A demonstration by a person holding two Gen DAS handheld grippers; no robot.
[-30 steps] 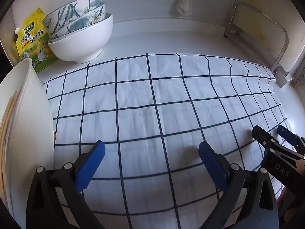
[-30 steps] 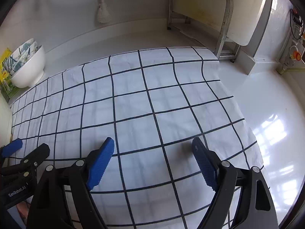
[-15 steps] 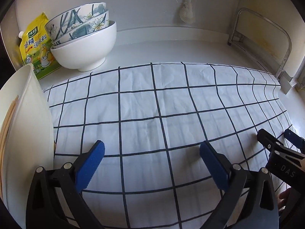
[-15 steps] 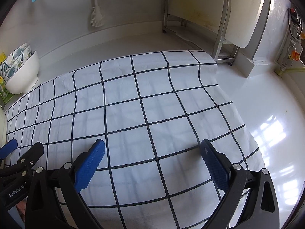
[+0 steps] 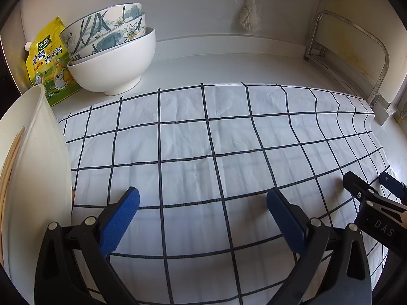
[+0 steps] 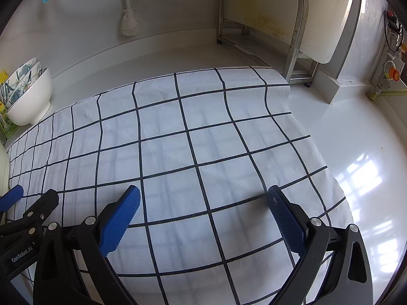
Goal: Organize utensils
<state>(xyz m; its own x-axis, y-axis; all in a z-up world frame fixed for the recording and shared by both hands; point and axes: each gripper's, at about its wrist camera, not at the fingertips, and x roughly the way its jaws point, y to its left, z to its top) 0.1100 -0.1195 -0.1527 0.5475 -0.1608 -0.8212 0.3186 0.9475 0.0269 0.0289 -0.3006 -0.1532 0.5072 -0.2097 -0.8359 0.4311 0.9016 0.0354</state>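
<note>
The only utensils in view are the chopsticks (image 5: 9,157), pale wooden sticks lying inside the white container (image 5: 38,167) at the 9 o'clock edge of the left wrist view; how many there are cannot be told. The container stands at the left edge of the checked cloth (image 5: 203,152), which lies flat on the white counter (image 6: 356,139) with nothing on it.

At 11 o'clock from the cloth centre in the left wrist view, three nested bowls (image 5: 112,58) stand just off the cloth, with a yellow seasoning pouch (image 5: 48,58) behind them. A metal rack (image 6: 262,20) stands at 1 o'clock in the right wrist view.

The left gripper (image 5: 203,203) hovers over the near part of the cloth, jaws wide, nothing between them. The right gripper (image 6: 203,203) hovers beside it; its jaws have just been opening and now stand wide and empty.

Judged step: start position, before the first pick; no utensil is yet laid out. The next move probably calls for the left gripper to swing toward 9 o'clock, enter the container and close on the thin sticks.
</note>
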